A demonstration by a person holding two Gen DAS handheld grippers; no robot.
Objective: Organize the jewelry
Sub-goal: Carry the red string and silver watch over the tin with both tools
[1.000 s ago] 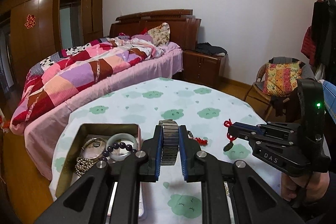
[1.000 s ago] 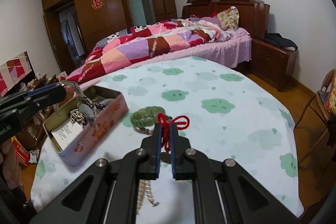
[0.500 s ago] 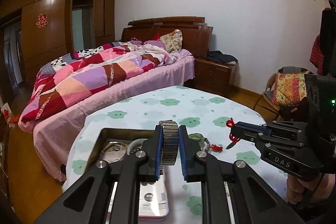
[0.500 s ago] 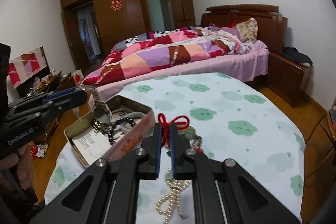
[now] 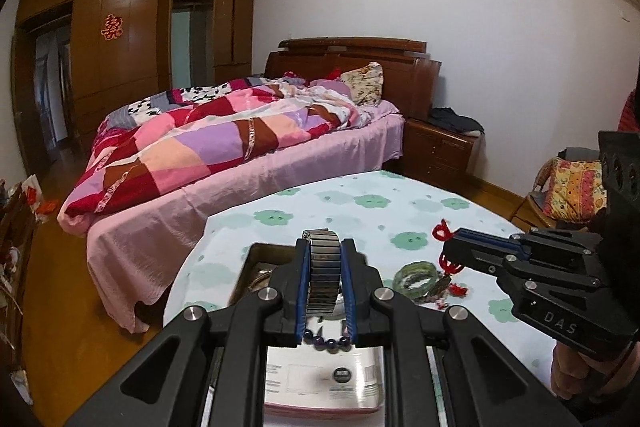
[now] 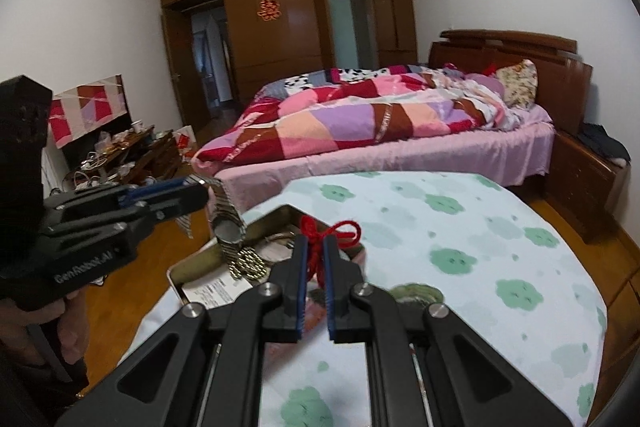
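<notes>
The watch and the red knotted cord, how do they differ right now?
The watch is stiff grey metal links with a round case; the red knotted cord is soft looped string. The left gripper clamps the watch by its band; the right gripper pinches the cord below its bow. The watch hangs over the open tin; the cord is beside it. Both are held off the table.

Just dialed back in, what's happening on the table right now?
Jewelry is being sorted into an open tin on the cloth-covered table. The left gripper is shut on a metal watch, held over the tin, with its band hanging down. The right gripper is shut on a red knotted cord beside the tin. A green bangle lies on the cloth.
</notes>
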